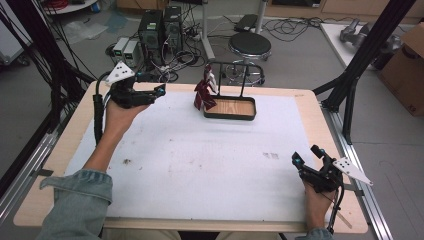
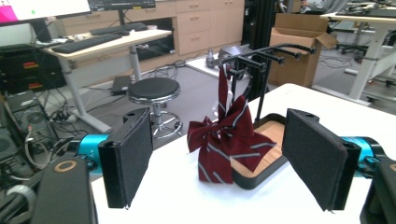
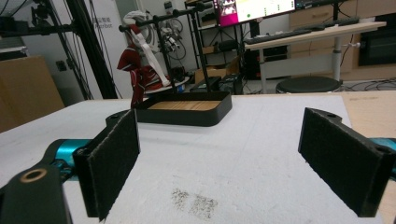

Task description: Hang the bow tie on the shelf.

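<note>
- We note the left hand-held gripper (image 1: 161,90) at the far left corner of the surface (image 1: 200,165), jaws spread wide with nothing between them; its own view shows both pads (image 2: 128,156) apart and empty.
- The right hand-held gripper (image 1: 296,161) sits low at the near right edge, jaws likewise wide apart and empty, pointing across the surface toward the far side.
- The thing we take to be in hand is the dark red striped bow tie (image 1: 204,92), hanging by its pale strap from a peg of the black rack (image 1: 235,64), which rises from a wood-floored tray (image 1: 231,108) at the far middle of the surface.
- Key relation: the bow tie lies straight ahead of the left hand-held gripper, framed between its pads in the left gripper view (image 2: 224,140), near but not touching. Its long axis runs vertically, strap up, bow draped down over the tray's left end.
- The left hand-held gripper is clearly the nearer; the right one is well apart, with open surface between it and the tray (image 3: 187,109).
- Our judgement: the next move is a forward approach by the left, closing on the bow or its hanging tails.
</note>
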A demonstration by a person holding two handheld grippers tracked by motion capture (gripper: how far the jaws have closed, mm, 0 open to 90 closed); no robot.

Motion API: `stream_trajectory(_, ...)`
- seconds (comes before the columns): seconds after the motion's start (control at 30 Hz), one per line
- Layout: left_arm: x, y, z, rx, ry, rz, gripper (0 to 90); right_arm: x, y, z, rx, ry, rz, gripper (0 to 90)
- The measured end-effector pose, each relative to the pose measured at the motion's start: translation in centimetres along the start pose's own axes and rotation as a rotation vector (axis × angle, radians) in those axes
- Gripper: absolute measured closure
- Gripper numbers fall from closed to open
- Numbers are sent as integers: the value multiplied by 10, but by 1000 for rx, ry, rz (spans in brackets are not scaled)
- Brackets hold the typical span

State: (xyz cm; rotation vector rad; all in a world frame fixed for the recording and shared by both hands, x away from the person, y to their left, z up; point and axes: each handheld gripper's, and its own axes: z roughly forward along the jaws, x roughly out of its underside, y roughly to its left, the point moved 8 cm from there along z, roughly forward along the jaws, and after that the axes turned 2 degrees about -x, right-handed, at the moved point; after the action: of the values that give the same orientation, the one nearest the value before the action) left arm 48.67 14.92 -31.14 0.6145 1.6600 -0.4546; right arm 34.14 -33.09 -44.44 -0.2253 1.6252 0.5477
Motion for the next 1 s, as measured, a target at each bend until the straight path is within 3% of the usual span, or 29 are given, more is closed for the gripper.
stream_trajectory(0.47, 29, 0, -55, -46, -19, 5, 224, 0, 0, -1, 8, -3, 1, 118)
stream_trajectory(0.8, 64, -2, -91, -111, -14, 20, 213, 0, 0, 0, 7, -3, -4, 118)
stream_trajectory(1.0, 88, -10, -105, -121, 14, 25, 210, 0, 0, 0, 6, -2, -3, 118)
